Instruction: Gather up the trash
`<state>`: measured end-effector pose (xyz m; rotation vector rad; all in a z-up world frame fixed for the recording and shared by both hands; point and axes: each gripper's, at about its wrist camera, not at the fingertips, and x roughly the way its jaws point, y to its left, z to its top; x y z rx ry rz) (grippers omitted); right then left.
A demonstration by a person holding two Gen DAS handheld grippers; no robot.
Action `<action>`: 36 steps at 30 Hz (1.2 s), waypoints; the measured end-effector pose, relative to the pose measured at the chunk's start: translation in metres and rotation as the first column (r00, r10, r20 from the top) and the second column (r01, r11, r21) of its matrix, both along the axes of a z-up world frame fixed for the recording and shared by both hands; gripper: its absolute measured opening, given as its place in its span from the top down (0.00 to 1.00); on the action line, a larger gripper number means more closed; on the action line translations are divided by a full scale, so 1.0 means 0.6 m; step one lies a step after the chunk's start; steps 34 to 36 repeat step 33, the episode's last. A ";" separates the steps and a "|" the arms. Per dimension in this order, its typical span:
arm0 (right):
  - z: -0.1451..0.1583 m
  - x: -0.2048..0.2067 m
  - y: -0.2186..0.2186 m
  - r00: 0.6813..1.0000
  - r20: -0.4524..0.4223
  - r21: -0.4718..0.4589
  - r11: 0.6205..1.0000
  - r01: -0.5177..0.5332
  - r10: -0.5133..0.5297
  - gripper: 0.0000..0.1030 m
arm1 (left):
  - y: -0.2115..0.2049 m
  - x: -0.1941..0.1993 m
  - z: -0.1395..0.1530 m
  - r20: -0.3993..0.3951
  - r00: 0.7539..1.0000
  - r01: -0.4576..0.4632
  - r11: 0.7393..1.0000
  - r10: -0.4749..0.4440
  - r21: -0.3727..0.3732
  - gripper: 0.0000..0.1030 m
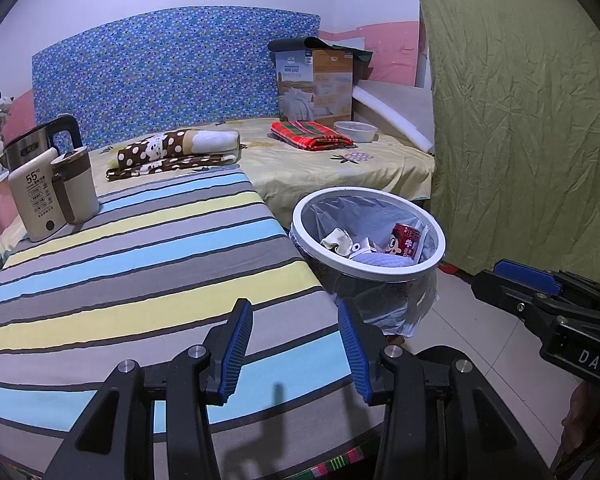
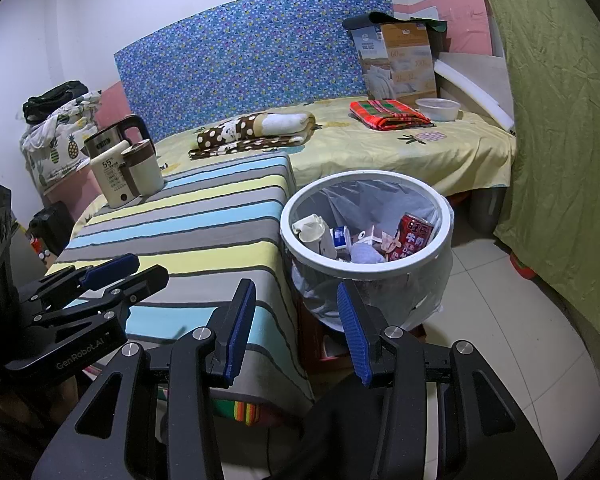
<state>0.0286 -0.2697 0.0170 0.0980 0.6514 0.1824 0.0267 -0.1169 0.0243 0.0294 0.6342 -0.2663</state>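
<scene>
Trash already sits in the bin at frame centre, striped table looks bare of litter, my left gripper and right gripper both parted, empty.

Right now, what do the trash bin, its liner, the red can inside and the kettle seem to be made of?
Trash bin: probably plastic; smooth matte white rim.
Liner: thin clear plastic film; see-through, crinkled, hanging loose below the rim.
Red can: looks like printed metal; glossy, with a silvery top edge.
Kettle: brushed steel-like body with a sheen; black handle, likely plastic.
</scene>
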 end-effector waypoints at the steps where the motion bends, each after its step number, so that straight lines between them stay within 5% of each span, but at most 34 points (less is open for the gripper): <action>1: 0.000 0.000 0.000 1.000 0.000 0.000 1.000 0.000 0.000 0.56 | 0.000 0.000 0.000 0.000 1.000 0.000 1.000 0.000 0.000 0.57; 36: 0.003 -0.001 -0.002 1.000 -0.001 0.001 1.000 0.001 -0.001 0.56 | -0.007 -0.005 -0.004 -0.001 1.000 0.002 1.000 -0.002 -0.001 0.57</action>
